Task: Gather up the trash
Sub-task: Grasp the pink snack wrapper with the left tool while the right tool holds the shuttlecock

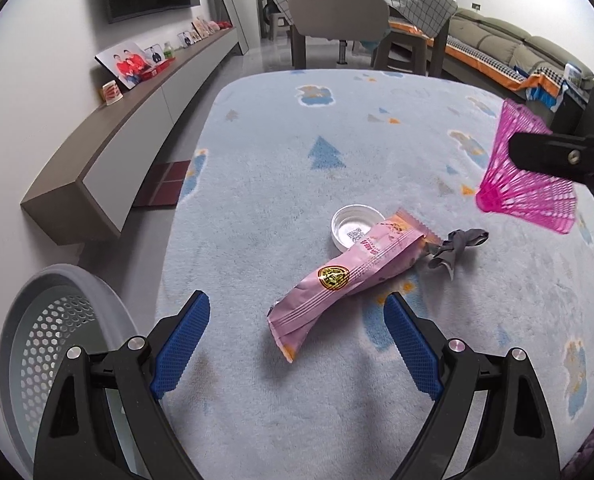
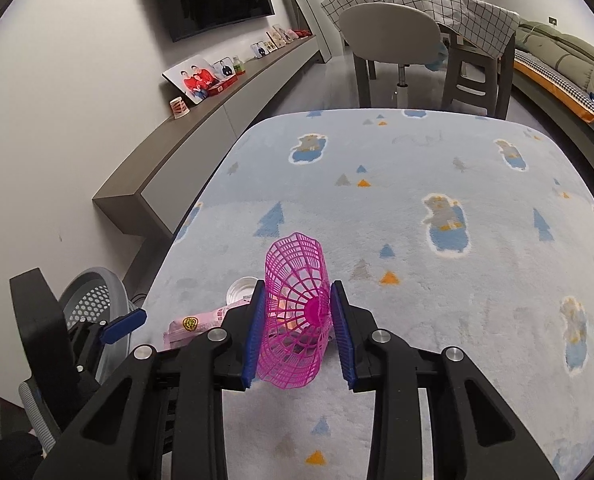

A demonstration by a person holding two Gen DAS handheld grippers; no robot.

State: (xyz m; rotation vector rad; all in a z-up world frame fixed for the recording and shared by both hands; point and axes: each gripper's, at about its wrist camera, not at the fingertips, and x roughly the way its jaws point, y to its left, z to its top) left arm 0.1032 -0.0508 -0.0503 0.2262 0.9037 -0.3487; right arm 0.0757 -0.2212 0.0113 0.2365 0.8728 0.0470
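Observation:
A pink snack wrapper point(image 1: 349, 276) lies on the pale blue fleece surface point(image 1: 377, 128), one end resting on a white round lid point(image 1: 351, 228). A crumpled grey scrap point(image 1: 453, 248) touches its far end. My left gripper point(image 1: 297, 300) hovers open over the wrapper's near end, nothing between its blue pads. My right gripper point(image 2: 297, 286) is shut on a pink plastic mesh cone point(image 2: 293, 280), lifted off the surface and also seen at the right of the left wrist view as the pink mesh cone point(image 1: 533, 196). The wrapper point(image 2: 193, 326) and lid point(image 2: 241, 286) show low left behind it.
A grey perforated bin point(image 1: 49, 332) stands on the floor off the surface's left edge, close to my left gripper. A long wall shelf point(image 1: 137, 120) with photos runs along the left. A chair point(image 1: 337, 12) and covered table stand beyond the far edge, a sofa point(image 1: 517, 40) at the right.

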